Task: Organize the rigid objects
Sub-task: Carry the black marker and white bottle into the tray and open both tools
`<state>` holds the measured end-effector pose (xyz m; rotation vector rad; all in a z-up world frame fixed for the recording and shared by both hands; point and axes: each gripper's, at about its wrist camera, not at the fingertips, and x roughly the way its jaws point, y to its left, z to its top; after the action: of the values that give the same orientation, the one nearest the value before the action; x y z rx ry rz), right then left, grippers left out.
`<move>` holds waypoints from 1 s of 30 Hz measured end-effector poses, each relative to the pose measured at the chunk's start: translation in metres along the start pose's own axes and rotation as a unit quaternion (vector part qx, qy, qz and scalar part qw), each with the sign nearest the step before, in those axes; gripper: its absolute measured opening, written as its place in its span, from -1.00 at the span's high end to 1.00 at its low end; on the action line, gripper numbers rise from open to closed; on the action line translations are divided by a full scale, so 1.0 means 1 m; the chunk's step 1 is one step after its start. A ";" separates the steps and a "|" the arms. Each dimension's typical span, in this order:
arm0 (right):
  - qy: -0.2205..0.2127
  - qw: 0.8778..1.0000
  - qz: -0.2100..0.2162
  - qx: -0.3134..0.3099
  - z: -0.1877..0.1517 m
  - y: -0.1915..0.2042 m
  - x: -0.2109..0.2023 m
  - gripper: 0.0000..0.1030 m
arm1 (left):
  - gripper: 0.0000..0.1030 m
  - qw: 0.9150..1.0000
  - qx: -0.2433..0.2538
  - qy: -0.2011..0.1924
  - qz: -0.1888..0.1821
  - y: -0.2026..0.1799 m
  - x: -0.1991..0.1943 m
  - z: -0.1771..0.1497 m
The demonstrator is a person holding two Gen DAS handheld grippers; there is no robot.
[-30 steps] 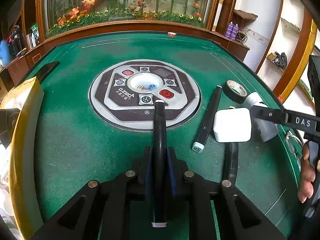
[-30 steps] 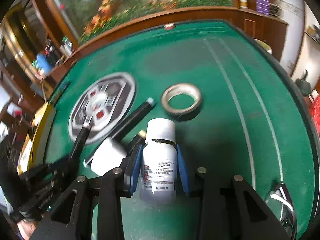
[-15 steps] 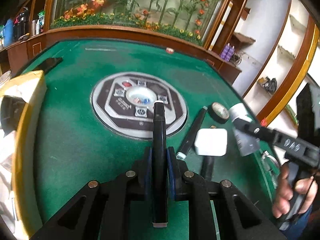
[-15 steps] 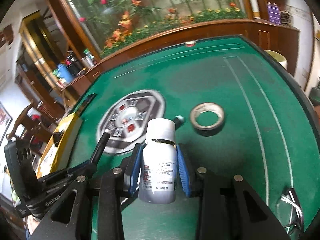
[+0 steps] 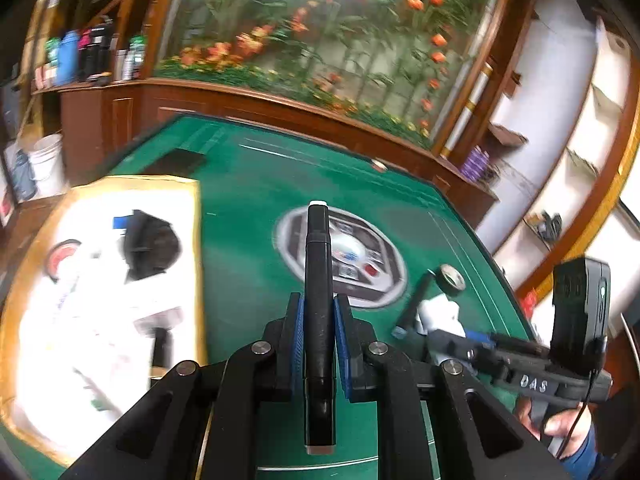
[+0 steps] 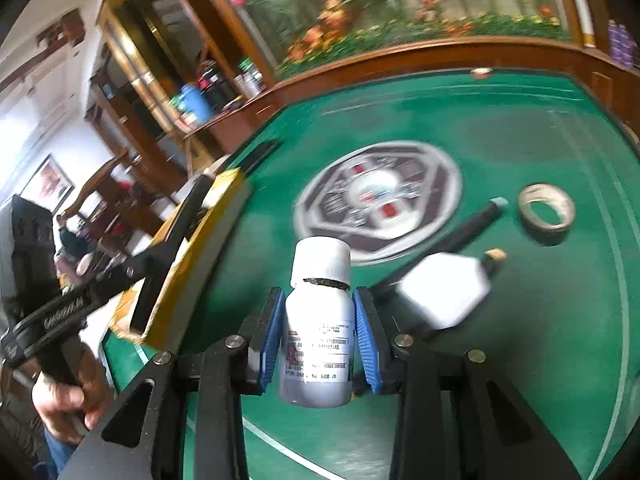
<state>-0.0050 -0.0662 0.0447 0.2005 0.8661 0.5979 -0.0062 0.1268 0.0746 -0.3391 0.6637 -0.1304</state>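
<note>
We have lifted both items off the surface (image 5: 248,184): left hand-held gripper (image 5: 319,334) clamps the marker (image 5: 319,280), right hand-held gripper (image 6: 319,340) clamps the bottle (image 6: 319,320), now swinging toward the yellow box (image 5: 196,240).

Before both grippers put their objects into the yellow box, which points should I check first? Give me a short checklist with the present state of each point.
1. Left gripper grips the black marker firmly: ok, pads shut on both sides.
2. Right gripper grips the white bottle: ok, held upright between the blue pads.
3. Bottle cap closed: ok, as far as visible.
4. Free space in the yellow box: cannot tell; it already holds white and black items, and they are blurred.
5. The two grippers are apart from each other: ok.
6. Items left on the green table, namely tape roll, white charger, second marker: not ok, not yet organized.
</note>
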 end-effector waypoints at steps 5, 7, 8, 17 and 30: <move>0.019 0.999 0.034 -0.022 -0.002 0.041 0.015 0.35 | 0.72 0.999 -0.022 -0.019 0.022 0.032 -0.024 0.001; 0.025 0.998 0.043 -0.037 -0.001 0.059 0.021 0.35 | 0.72 0.999 -0.033 -0.028 0.030 0.046 -0.034 0.000; 0.028 0.998 0.048 -0.042 -0.002 0.067 0.023 0.35 | 0.72 0.998 -0.037 -0.031 0.034 0.052 -0.038 -0.001; 0.052 0.992 0.083 -0.084 -0.001 0.134 0.043 0.35 | 0.72 0.992 -0.090 -0.046 0.075 0.117 -0.066 -0.018; 0.074 0.988 0.064 -0.119 0.005 0.194 0.101 0.35 | 0.71 0.982 -0.143 -0.040 0.117 0.174 -0.062 -0.040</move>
<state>-0.0310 0.1503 0.0590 -0.0064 0.9215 0.8394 -0.0781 0.2927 0.0206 -0.5358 0.6383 0.2040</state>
